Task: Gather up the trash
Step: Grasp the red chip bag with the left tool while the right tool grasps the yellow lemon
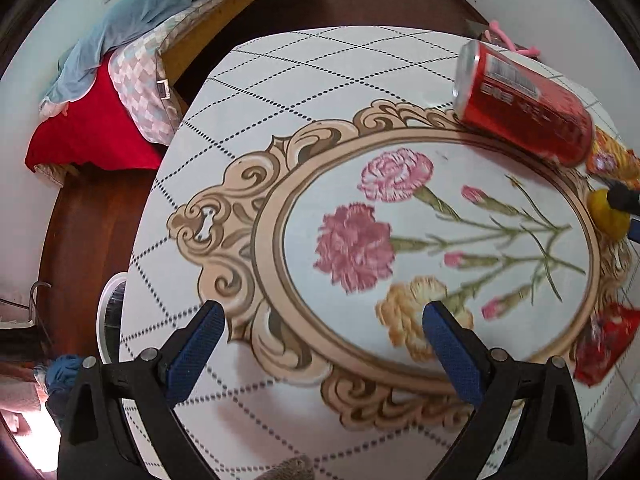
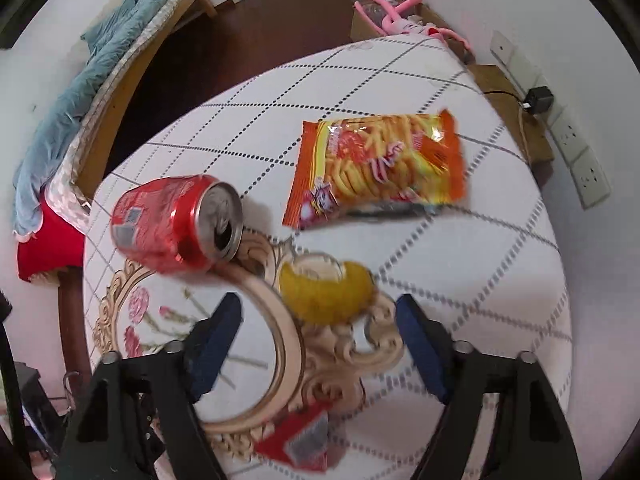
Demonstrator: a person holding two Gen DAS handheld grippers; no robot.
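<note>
Floral oilcloth with a dotted diamond grid and an ornate oval frame covers the table (image 1: 304, 76) in the left wrist view, with a bed (image 1: 132, 68) under a blue quilt behind it on dark wood flooring. Its left gripper (image 1: 324, 316) hovers over the printed carnations, blue-padded jaws wide apart and empty. A red soda can (image 1: 524, 108) lies on its side at the far right, and a red wrapper (image 1: 604, 340) sits at the right edge. From the right wrist view, the same table (image 2: 500, 264) carries the can (image 2: 172, 224) tipped over with its opened top facing the camera, an orange chip bag (image 2: 380, 168) beyond it, a yellow peel (image 2: 328, 292) just ahead of the right gripper (image 2: 320, 312), whose jaws also stand apart and empty, and the red wrapper (image 2: 296, 440) nearest, between the fingers.
</note>
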